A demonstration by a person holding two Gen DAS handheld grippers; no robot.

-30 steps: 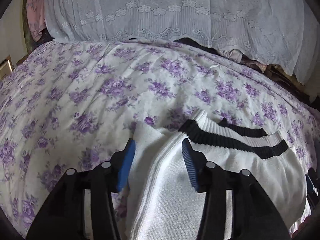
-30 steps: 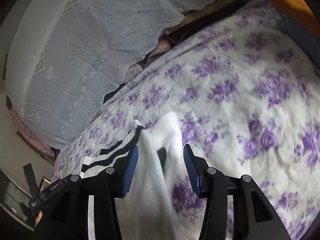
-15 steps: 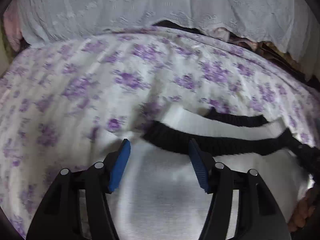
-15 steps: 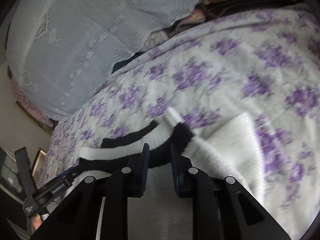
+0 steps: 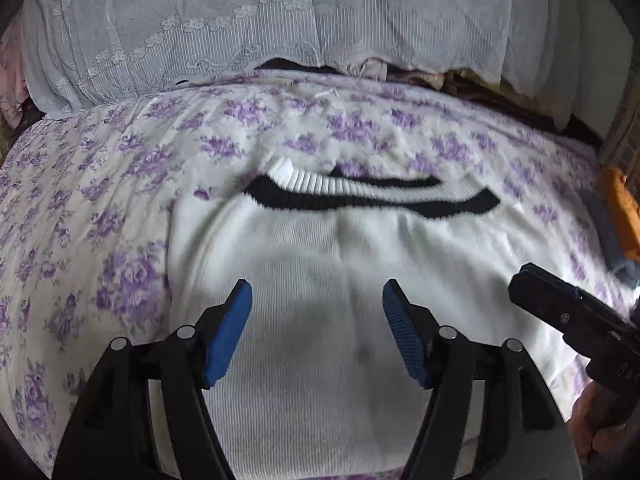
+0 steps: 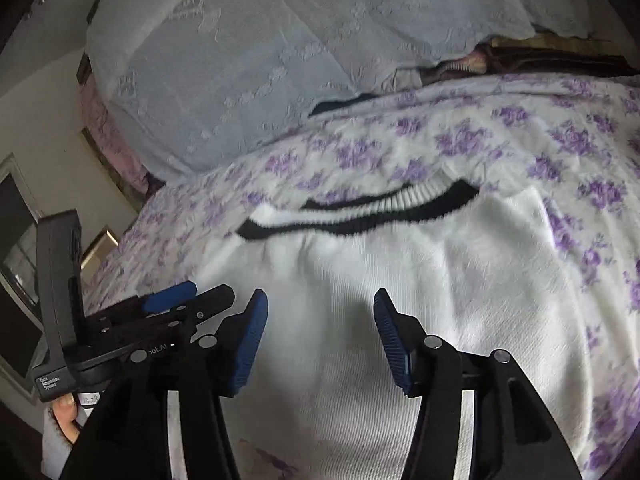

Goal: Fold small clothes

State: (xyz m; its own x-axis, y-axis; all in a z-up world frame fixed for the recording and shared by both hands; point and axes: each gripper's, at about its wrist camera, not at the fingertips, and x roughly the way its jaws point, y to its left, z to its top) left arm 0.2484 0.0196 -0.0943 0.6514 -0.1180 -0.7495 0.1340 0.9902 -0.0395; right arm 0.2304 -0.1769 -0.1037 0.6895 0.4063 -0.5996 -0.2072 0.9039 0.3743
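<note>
Both the left gripper (image 5: 316, 328) and right gripper (image 6: 318, 336) hang over the white knit garment (image 5: 340, 280), fingers spread wide, gripping nothing. It lies flat on the floral bedspread (image 5: 120, 200), black-striped hem (image 5: 360, 196) toward the lace-covered pile (image 5: 260, 20) beyond.

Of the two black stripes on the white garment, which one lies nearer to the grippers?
The thick black stripe, longer and bordering the plain white body; the thin black stripe lies beyond the ribbed white band.
</note>
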